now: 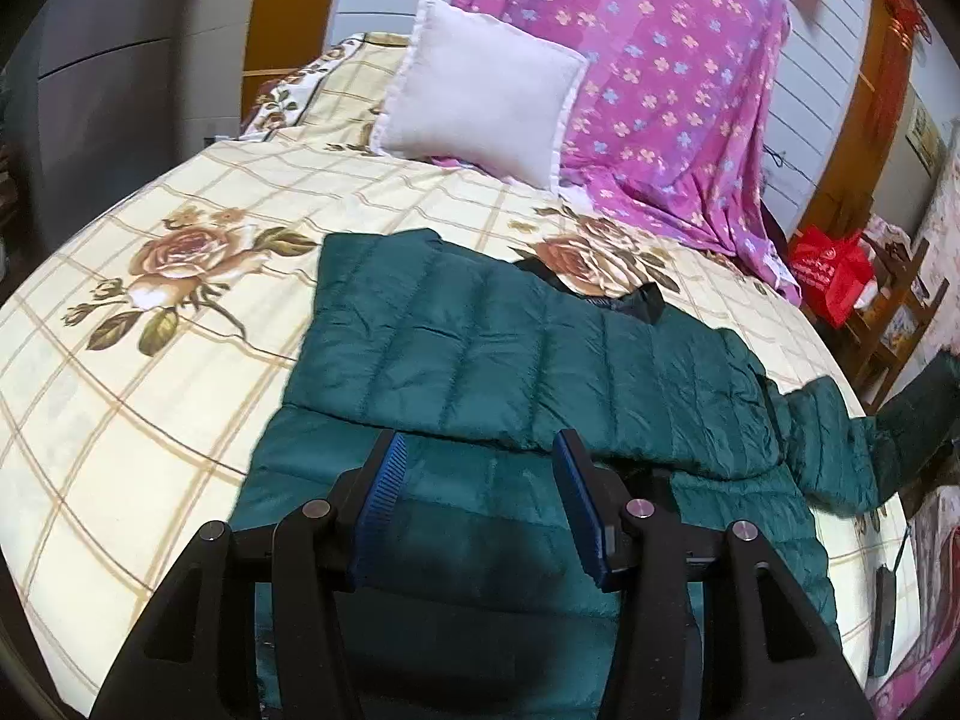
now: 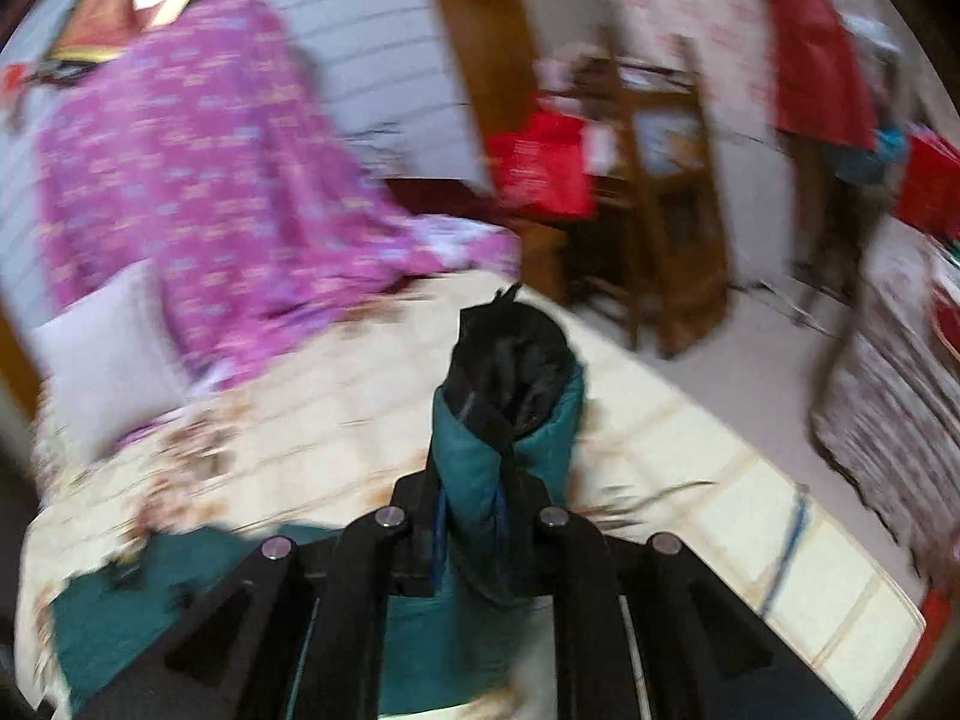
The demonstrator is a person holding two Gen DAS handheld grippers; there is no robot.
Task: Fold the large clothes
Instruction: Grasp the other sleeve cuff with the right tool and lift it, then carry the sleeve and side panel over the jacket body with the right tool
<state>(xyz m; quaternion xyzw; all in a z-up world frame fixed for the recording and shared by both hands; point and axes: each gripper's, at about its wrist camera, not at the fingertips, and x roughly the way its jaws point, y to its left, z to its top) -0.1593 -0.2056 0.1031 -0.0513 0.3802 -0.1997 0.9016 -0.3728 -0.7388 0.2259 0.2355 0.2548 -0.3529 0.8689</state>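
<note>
Green puffer jacket spread on bed, body toward 12 o'clock of my left gripper, jaws apart, empty. My right gripper: jaws clamped on cuff. Light, puffy, slippery shell; grip seams, hems.

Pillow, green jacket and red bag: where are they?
Pillow (image 1: 480,90), left wrist view, its middle.
Green jacket (image 1: 510,354), left wrist view, quilted back panel.
Red bag (image 1: 831,273), left wrist view, its front.

Jacket spread across the bed, pillow behind it (leaning on a draped blanket), bag off the bed's right
</note>
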